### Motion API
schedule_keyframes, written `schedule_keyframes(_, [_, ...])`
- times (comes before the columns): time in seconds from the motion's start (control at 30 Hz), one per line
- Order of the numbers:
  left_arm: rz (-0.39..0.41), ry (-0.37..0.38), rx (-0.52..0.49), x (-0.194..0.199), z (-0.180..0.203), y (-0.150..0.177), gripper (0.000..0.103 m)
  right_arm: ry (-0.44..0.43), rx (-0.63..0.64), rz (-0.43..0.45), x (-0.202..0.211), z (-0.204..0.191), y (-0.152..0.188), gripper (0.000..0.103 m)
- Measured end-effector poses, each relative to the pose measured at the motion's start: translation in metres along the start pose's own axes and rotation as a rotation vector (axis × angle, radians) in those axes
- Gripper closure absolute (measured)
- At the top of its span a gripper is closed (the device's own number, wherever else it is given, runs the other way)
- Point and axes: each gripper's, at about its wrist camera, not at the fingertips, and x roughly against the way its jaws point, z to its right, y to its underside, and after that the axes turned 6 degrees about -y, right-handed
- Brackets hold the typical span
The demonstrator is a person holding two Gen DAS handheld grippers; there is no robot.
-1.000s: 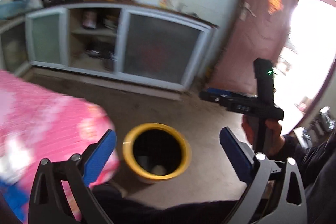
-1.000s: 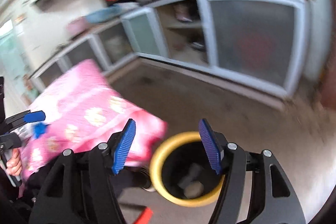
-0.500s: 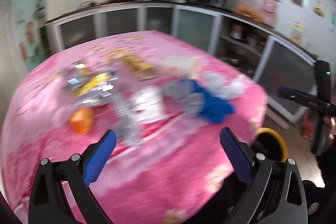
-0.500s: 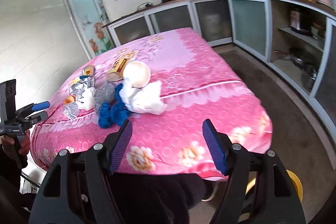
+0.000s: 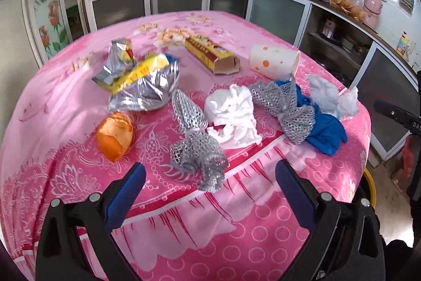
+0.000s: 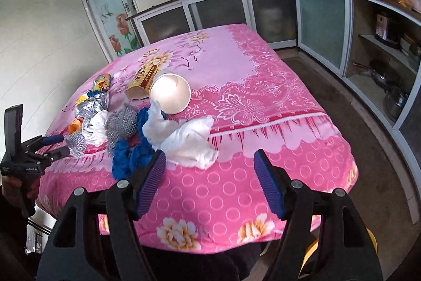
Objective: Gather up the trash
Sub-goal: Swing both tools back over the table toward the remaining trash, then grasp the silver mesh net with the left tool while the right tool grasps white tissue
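Left wrist: mesh wad [image 5: 200,157] probably beyond claw [image 5: 210,191].

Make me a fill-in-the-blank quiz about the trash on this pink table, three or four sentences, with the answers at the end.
1. The paper cup lies on its ____.
2. The crumpled glove beside the mesh is ____ in colour.
3. The jaws of the left gripper and the right gripper are both ____.
4. The tablecloth is mostly ____.

Answers: side; blue; open; pink
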Motion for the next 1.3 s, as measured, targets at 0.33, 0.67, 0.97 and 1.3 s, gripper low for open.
schedule_keyframes(0.33, [-0.061,0.029,0.043,-0.02,-0.004,-0.004,0.008,-0.064,0.031,-0.075,-0.042,-0.008,-0.012,0.037])
schedule_keyframes(0.67, [-0.132,0.065,0.072,-0.04,-0.006,-0.009,0.048,-0.072,0.061,-0.135,-0.063,-0.018,-0.015,0.065])
schedule_keyframes(0.97, [-0.114,0.098,0.095,-0.033,-0.016,-0.01,0.094,-0.023,0.078,-0.067,-0.048,-0.027,-0.021,0.093])
schedule_keyframes(1.3, [0.028,0.142,0.007,0.041,0.001,-0.015,0.094,0.002,0.042,0.028,0.01,-0.025,-0.025,0.093])
